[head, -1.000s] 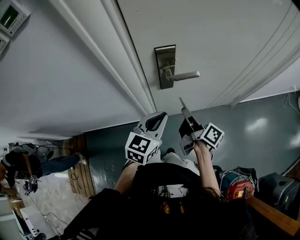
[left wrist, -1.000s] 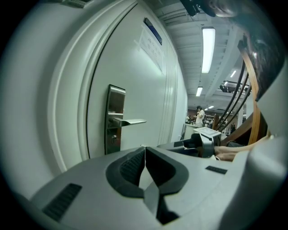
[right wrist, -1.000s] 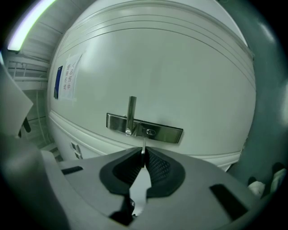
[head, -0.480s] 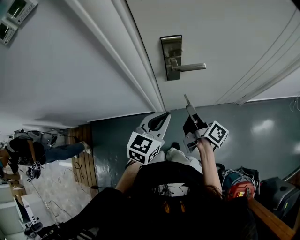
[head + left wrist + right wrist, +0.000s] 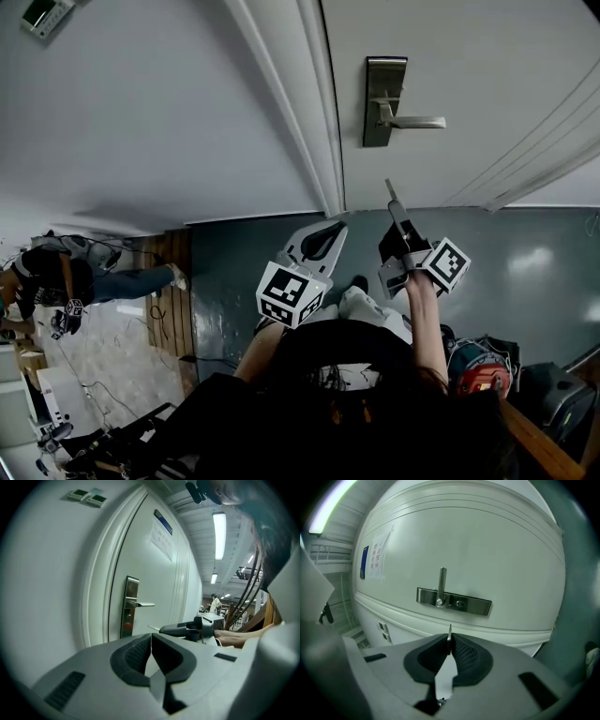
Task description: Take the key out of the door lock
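Head view, change over the last second:

1. The view has swung. The lock plate and its lever handle now lie further right and higher in the frame.
2. The door frame, earlier on a clear slant, now runs close to vertical.
3. The right gripper, with the key in its jaws, has shifted right and slightly up. The left gripper has shifted right by less.
4. At top left, two wall panels showed earlier; only one wall panel remains, cut by the edge.
5. The background person at the left edge now sits higher in the frame, with more floor below.
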